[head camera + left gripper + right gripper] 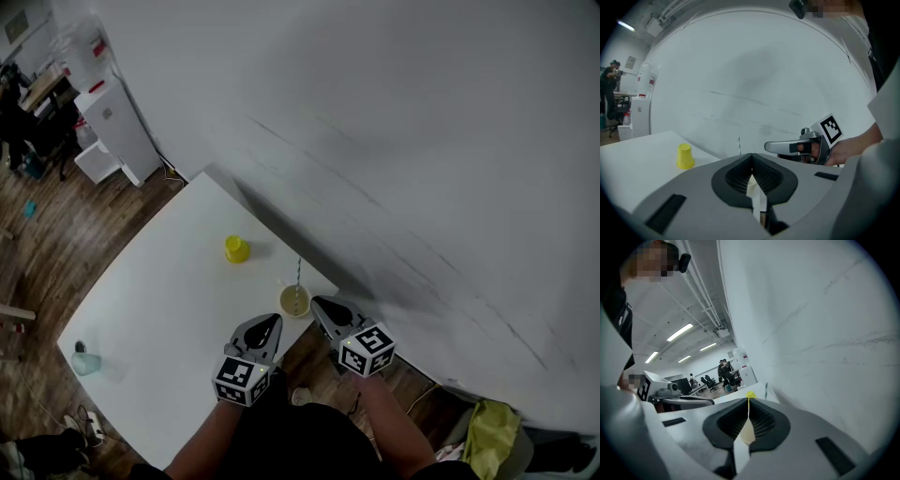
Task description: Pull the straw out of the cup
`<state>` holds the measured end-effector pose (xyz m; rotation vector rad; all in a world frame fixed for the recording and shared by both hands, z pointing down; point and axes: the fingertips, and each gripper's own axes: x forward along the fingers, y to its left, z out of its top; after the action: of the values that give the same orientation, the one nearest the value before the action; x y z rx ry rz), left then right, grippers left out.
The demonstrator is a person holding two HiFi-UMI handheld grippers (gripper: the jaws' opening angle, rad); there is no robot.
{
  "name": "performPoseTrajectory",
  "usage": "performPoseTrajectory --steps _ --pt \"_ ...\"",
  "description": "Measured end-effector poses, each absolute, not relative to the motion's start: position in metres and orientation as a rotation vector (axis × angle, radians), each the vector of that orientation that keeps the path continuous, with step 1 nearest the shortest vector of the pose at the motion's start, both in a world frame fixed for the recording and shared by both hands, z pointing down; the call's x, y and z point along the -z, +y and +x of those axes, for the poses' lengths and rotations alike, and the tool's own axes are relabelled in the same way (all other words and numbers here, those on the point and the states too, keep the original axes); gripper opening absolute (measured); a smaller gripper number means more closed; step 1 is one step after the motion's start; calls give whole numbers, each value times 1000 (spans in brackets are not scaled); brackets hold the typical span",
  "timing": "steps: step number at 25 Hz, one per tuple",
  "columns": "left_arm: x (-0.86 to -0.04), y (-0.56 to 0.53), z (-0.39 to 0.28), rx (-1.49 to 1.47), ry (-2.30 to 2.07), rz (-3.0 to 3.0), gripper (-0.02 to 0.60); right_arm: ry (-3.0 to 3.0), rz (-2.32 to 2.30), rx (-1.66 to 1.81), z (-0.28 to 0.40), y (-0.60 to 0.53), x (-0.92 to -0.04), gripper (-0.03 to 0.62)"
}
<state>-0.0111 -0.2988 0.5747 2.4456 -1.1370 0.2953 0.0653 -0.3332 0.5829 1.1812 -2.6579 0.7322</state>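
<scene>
While the straw (299,274) stands in the cup (294,301) just ahead, my left gripper (274,321) and right gripper (317,303) sit beside it, both clenched on nothing.

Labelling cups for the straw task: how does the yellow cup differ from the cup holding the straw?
The yellow cup is bright yellow and upside down; the straw cup is pale cream and mouth up. The straw cup holds a striped straw; the yellow cup shows none. The straw cup sits by the near edge of the table; the yellow cup stands farther in. Both rest on the white table.
</scene>
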Motion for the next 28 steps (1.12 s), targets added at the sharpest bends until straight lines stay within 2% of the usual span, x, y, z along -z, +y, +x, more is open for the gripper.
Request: performPoseTrajectory --steps 7,12,24,28 --pt "-586 -317 -20 -295 -1150 2411 14 -2606 1160 -716 50 -359 -599 26" --pt "-593 -323 -24 -302 -1131 2405 14 -2544 1188 -711 46 -377 -613 114" --pt "-606 -327 -28 -310 -1093 2387 14 -2460 1193 -784 37 -399 -642 117" --pt "-607 -327 -29 -313 -1093 2385 14 -2462 1182 -807 35 -401 -643 83"
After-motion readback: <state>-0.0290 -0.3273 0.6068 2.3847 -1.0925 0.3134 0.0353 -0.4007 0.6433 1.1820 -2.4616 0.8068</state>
